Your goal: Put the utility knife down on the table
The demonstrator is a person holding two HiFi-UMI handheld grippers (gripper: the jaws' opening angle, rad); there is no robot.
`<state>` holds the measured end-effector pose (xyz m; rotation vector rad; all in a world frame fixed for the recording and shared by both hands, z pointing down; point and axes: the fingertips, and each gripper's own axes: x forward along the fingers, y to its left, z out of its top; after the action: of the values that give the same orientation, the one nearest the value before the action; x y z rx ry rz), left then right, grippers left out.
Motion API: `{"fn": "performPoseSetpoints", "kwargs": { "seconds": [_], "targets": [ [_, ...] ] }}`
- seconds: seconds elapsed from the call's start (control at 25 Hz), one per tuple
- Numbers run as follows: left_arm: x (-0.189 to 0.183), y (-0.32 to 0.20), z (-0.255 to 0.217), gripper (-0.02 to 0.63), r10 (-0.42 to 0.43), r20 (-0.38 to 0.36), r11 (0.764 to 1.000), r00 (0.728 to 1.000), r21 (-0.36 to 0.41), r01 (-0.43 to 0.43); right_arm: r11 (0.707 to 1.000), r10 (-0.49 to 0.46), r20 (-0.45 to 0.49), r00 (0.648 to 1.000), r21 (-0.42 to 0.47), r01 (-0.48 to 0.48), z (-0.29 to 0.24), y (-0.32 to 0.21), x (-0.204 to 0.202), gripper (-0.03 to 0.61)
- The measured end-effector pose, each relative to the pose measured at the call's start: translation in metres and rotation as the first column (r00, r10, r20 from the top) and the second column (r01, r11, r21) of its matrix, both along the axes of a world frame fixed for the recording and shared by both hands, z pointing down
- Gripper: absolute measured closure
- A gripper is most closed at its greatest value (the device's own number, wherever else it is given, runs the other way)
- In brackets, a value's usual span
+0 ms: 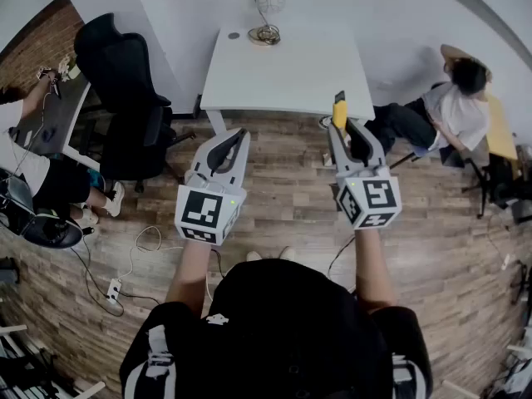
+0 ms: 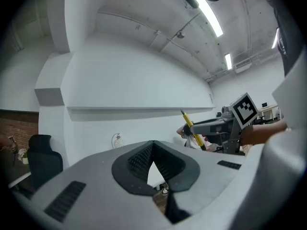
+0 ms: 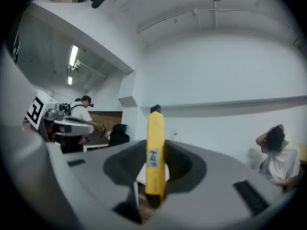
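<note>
A yellow utility knife (image 1: 339, 111) with a black tip sticks out forward and upward from my right gripper (image 1: 342, 128), which is shut on it. In the right gripper view the knife (image 3: 155, 152) stands upright between the grey jaws. From the left gripper view, the knife (image 2: 191, 127) shows off to the right. My left gripper (image 1: 239, 136) is level beside it, shut and holding nothing; its dark pads (image 2: 144, 158) meet at the tip. Both grippers hover over the wooden floor, short of the white table (image 1: 287, 69).
A wire lamp (image 1: 267, 11) stands at the table's far edge. A black office chair (image 1: 125, 98) sits to the left of the table. One person sits at the right (image 1: 453, 106), another at the left (image 1: 25, 169). Cables and a power strip (image 1: 113, 289) lie on the floor.
</note>
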<state>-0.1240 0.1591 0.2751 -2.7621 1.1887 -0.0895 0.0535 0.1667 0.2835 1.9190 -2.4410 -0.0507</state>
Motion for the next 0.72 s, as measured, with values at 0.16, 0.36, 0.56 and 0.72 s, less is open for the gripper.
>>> {"fn": "performPoseSetpoints", "kwargs": {
  "seconds": [0.16, 0.36, 0.56, 0.72],
  "targets": [
    [0.005, 0.002, -0.001, 0.594, -0.001, 0.004, 1.000, 1.000, 0.000, 0.001, 1.000, 0.001, 0.009, 1.000, 0.004, -0.001, -0.001, 0.002, 0.005, 0.442],
    [0.014, 0.003, 0.000, 0.594, -0.005, 0.007, 1.000, 1.000, -0.003, 0.005, 1.000, -0.020, 0.012, 1.000, 0.012, 0.020, -0.001, 0.004, 0.009, 0.442],
    [0.028, 0.006, 0.002, 0.594, -0.006, 0.011, 1.000, 1.000, -0.004, 0.006, 0.999, -0.034, 0.013, 0.999, 0.008, 0.034, 0.002, 0.005, 0.019, 0.442],
    [0.042, 0.008, 0.002, 0.594, -0.017, 0.020, 1.000, 1.000, -0.002, 0.017, 0.999, -0.050, 0.018, 0.999, 0.008, 0.050, 0.003, 0.006, 0.032, 0.442]
  ]
}}
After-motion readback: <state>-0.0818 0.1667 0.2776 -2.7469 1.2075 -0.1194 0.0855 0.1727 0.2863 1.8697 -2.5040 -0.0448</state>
